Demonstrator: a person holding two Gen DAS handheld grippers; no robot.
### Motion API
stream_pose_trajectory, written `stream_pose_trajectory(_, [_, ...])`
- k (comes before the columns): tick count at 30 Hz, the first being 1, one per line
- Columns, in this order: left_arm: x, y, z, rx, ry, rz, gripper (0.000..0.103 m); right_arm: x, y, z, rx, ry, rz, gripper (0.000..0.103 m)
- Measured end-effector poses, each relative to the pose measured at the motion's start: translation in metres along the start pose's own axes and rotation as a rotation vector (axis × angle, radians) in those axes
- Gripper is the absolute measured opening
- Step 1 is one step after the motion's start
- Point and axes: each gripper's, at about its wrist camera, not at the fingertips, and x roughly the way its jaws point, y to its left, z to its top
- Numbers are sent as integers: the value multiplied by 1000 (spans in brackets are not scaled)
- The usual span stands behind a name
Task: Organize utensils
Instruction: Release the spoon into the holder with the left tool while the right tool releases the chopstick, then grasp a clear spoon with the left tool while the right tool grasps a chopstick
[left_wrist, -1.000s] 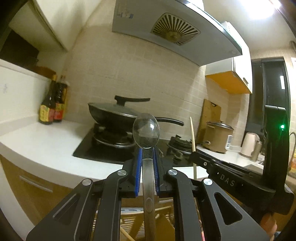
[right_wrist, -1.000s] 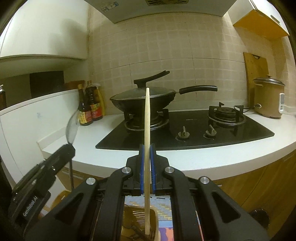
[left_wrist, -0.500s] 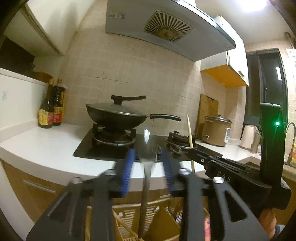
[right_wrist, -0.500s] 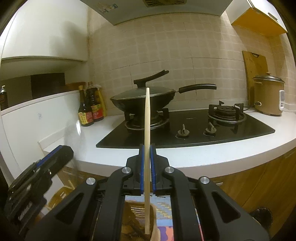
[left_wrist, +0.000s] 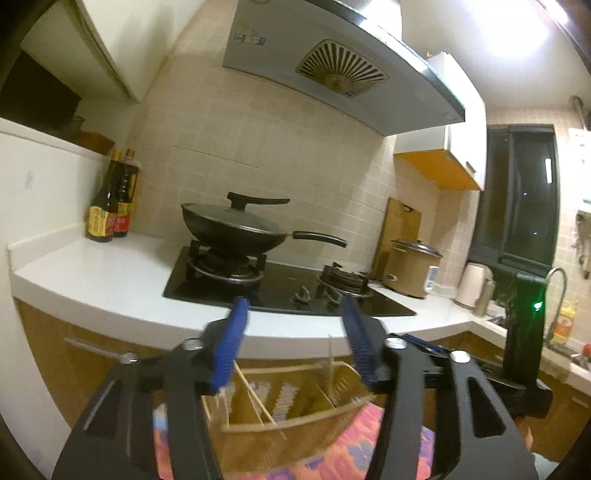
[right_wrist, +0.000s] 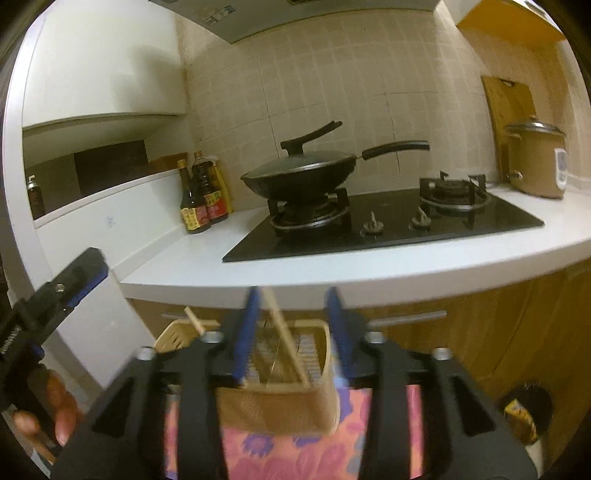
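Two grippers hang over a bamboo utensil holder (right_wrist: 280, 406), both with their blue-padded fingers spread wide and nothing between them. Legible writing is scarce: white lettering on the body of the left gripper (right_wrist: 79, 275), seen at the edge of the right wrist view, is too blurred and cropped to read, and the red and yellow labels on the sauce bottles (right_wrist: 199, 212) by the wall cannot be made out either.

Seen from the left gripper (left_wrist: 295, 334), the holder (left_wrist: 295, 402) sits just below and ahead of the open fingers, standing on a pink and purple floral cloth (left_wrist: 354, 443); its slatted compartments hold thin wooden sticks leaning at angles. From the right gripper (right_wrist: 291, 323), a pale wooden chopstick (right_wrist: 286, 338) leans tilted inside the holder, its upper end showing between the separated pads but touching neither; another stick end (right_wrist: 194, 319) pokes up to the left. A faint, blurred shape stands beside the chopstick; what it is cannot be told.

Behind, a lidded black wok (right_wrist: 301, 173) rests on the gas hob (right_wrist: 384, 225).
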Motion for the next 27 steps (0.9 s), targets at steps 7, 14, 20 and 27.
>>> stream_pose_trajectory(7, [-47, 2, -18, -12, 113, -36, 58, -45, 10, -36, 21, 91, -26, 46])
stream_pose_trajectory(14, [-73, 7, -62, -7, 268, -24, 59, -72, 17, -88, 43, 218, -53, 46])
stream_pose_trajectory(20, [-87, 5, -113, 23, 424, -30, 60, -84, 18, -140, 79, 342, -60, 46])
stream_pose_trajectory(27, [-93, -2, -160, 37, 618, -23, 58, -88, 32, -186, 59, 474, -82, 40])
